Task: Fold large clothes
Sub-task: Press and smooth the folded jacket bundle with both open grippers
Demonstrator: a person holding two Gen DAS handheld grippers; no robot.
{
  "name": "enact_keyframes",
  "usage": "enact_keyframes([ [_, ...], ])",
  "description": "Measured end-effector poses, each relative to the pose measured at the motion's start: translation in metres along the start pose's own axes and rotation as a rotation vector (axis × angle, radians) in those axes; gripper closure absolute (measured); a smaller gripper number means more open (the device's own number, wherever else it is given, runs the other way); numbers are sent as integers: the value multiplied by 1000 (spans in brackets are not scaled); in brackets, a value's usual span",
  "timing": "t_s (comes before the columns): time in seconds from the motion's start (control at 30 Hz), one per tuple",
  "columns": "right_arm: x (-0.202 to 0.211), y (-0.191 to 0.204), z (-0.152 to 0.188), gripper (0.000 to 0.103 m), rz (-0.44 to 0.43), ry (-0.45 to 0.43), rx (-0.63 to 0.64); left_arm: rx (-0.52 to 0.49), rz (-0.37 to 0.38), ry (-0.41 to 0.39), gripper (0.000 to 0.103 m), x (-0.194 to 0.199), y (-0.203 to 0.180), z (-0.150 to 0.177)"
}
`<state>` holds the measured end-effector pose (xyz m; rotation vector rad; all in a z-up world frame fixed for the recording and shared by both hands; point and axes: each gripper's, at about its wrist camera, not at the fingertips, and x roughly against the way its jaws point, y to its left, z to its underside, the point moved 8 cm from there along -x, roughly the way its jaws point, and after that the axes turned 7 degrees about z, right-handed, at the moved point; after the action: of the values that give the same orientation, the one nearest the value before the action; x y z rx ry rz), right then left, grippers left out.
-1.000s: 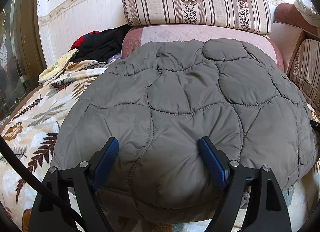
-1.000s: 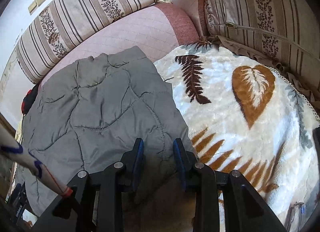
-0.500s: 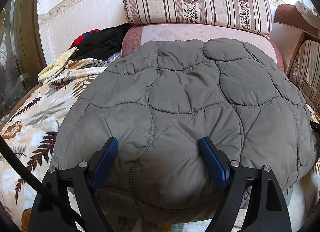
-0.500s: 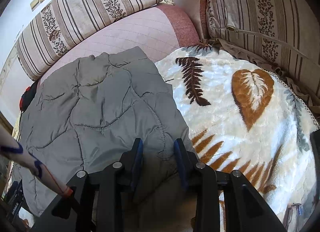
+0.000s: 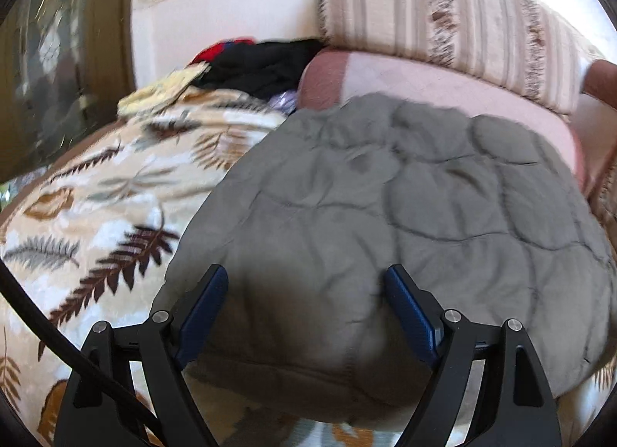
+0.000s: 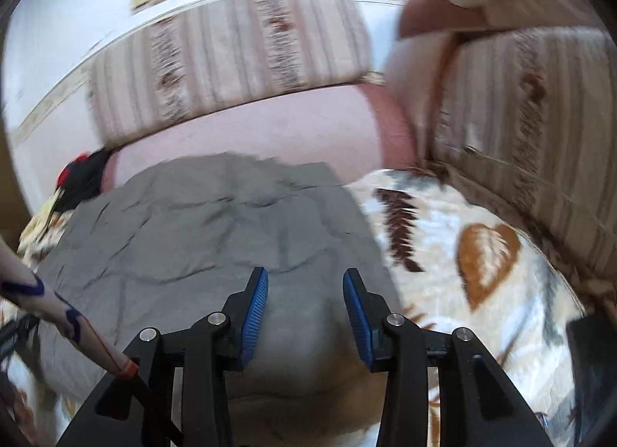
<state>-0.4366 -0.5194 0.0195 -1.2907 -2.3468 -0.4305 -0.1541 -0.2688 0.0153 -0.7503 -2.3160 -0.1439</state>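
Note:
A grey quilted puffer jacket (image 5: 405, 215) lies folded flat on a leaf-print blanket on the sofa; it also shows in the right wrist view (image 6: 216, 231). My left gripper (image 5: 304, 285) is open wide over the jacket's near edge, its blue pads apart and holding nothing. My right gripper (image 6: 304, 285) is open above the jacket's near right part, with nothing between its pads. Both views are blurred by motion.
The leaf-print blanket (image 5: 96, 215) covers the seat, and shows to the right of the jacket (image 6: 482, 262). Striped back cushions (image 5: 443, 11) stand behind. A black and red clothes pile (image 5: 262, 61) lies at the far left. A striped side cushion (image 6: 540, 138) is on the right.
My right gripper has opened wider and tilted up, away from the jacket's right edge. My left gripper has swung left and stays open. The jacket lies as before.

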Motion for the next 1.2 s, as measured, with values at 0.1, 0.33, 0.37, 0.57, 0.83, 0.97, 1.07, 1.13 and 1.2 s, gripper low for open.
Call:
enact_keyframes([
  [0.1, -6, 18, 9, 59, -38, 30, 50, -11, -15, 4, 20, -3, 0, 1],
  [0.33, -26, 23, 31, 58, -52, 122, 76, 0, -10, 17, 19, -7, 0, 1],
  [0.37, -26, 23, 32, 57, -52, 122, 77, -1, -12, 17, 19, -7, 0, 1],
  [0.57, -27, 21, 37, 55, -53, 129, 71, -1, -12, 18, 18, -8, 0, 2],
  [0.83, -29, 22, 38, 55, -51, 132, 72, -2, -13, 19, 18, -8, 0, 2],
  [0.97, -29, 22, 38, 54, -49, 134, 72, -2, -14, 20, 18, -8, 0, 2],
  [1.07, -28, 21, 37, 54, -48, 140, 65, 6, -11, 20, 18, -7, 2, 1],
  [1.13, -26, 19, 35, 54, -47, 145, 60, 11, -10, 21, 18, -5, 2, 0],
  [1.2, -21, 19, 32, 54, -41, 141, 63, 15, -10, 20, 18, 0, 3, 0],
])
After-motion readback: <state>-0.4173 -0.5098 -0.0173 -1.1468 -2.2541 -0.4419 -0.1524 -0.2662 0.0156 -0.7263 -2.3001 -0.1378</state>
